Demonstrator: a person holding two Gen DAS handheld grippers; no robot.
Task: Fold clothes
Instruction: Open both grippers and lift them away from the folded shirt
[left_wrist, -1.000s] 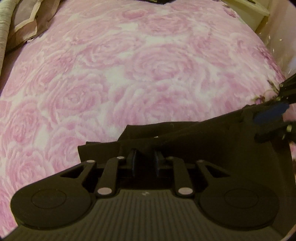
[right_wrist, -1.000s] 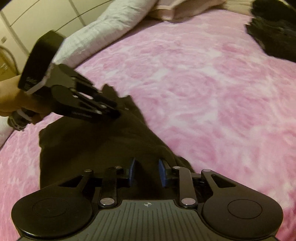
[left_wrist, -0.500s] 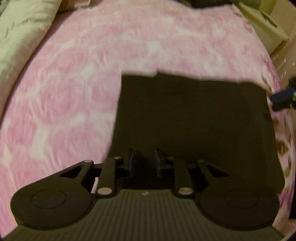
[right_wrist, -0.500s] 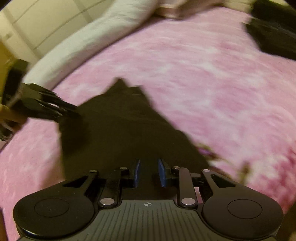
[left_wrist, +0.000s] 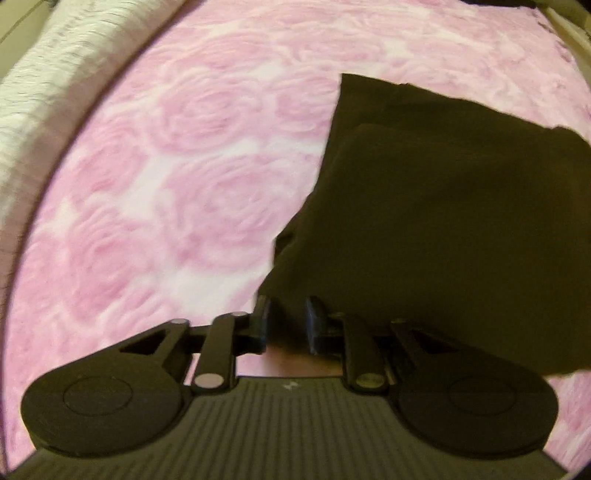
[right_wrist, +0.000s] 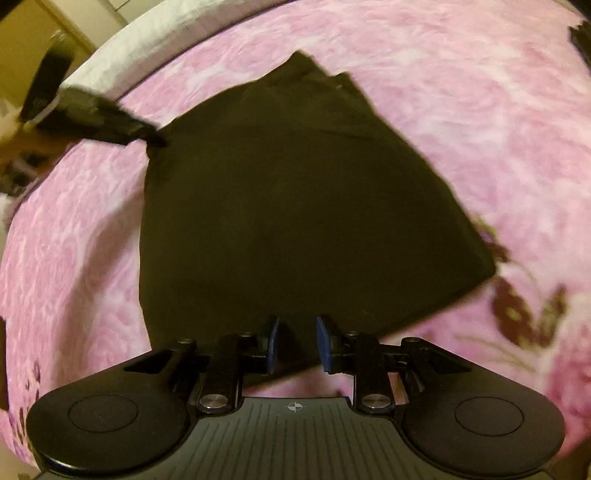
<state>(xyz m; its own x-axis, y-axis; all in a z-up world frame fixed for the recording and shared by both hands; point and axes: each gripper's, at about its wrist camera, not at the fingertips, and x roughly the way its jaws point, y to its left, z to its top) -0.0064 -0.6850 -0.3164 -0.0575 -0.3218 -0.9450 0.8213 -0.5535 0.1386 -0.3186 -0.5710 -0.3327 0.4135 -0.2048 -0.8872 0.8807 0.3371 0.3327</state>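
Pink rose-print bedspread (left_wrist: 155, 192) fills both views; a pale pillow (left_wrist: 40, 85) runs along the upper left of the left wrist view.

Dark garment (right_wrist: 295, 206) sits centre frame in the right wrist view, and centre-right in the left wrist view (left_wrist: 454, 229). It reads as one flat panel stretched between the two tongs. A second layer edge shows near its top, so it looks doubled over at least once. Both frames are motion-blurred.

Step, as a judgement: mid-fold, cloth carried by one edge at two corners. Whether it is being spread out or brought over for another fold, I can't settle from this. Either way the next move needs both grips kept and the edge kept taut and level.

Left tongs (left_wrist: 286, 319): jaws nearly closed, narrow gap, garment corner running into the gap from the upper right. In the right wrist view they come in from the upper left (right_wrist: 155, 138), pinching the cloth's left corner.

Right tongs (right_wrist: 297, 345): same narrow gap, the garment's lower edge held between the blue pads (right_wrist: 274, 345).
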